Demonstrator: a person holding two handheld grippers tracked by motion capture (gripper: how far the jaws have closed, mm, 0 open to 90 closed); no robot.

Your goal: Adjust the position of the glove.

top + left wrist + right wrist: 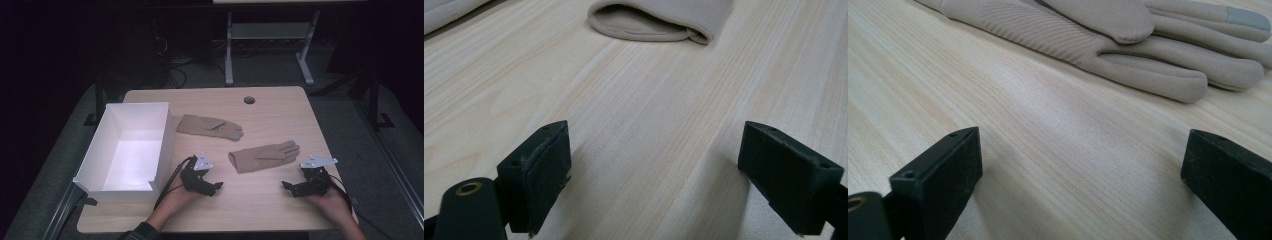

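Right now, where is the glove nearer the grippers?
In the high view the nearer glove lies flat right of centre on the table, between and just beyond both grippers, right of the white box.

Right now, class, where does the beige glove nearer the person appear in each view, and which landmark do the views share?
High view: the nearer glove lies just right of centre, cuff to the left.
Left gripper view: its open cuff sits at the top edge, near the middle.
Right gripper view: its fingers stretch across the top, pointing right.
Shared landmark: the pale wooden table under it.
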